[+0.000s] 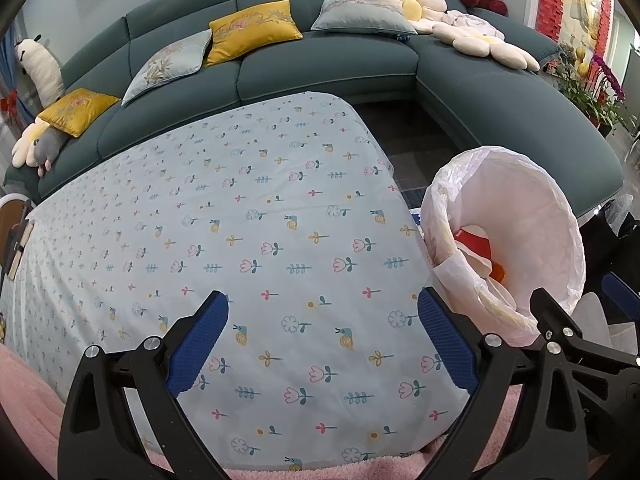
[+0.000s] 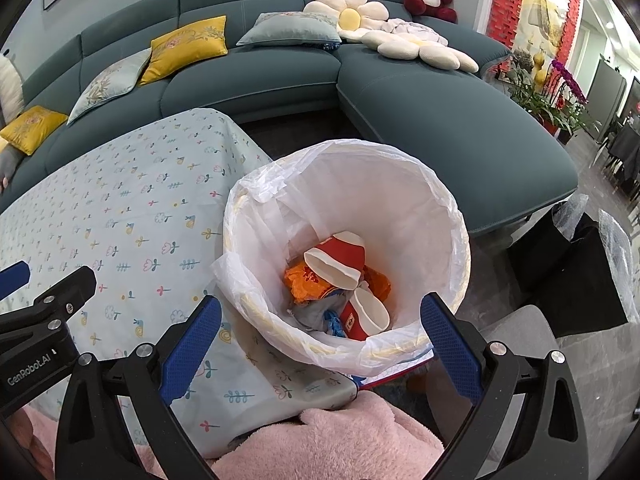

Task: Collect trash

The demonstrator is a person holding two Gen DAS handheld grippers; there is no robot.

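Through my left wrist view, my left tongs (image 1: 322, 344) gape wide and empty, angled down over the flowered bench (image 1: 224, 216), which shows no litter; the lined trash bin (image 1: 552, 216) leans in at three o'clock. Through my right wrist view, my right tongs (image 2: 320, 340) are equally wide and hold nothing, poised above the bin's near rim, with the left tongs showing at nine o'clock. The trash lies at the bin's bottom: two red paper cups (image 2: 338, 262), an orange wrapper (image 2: 304, 282), grey scraps. I judge it all light, soft and crushable; a cup's rim would be the best pinch.
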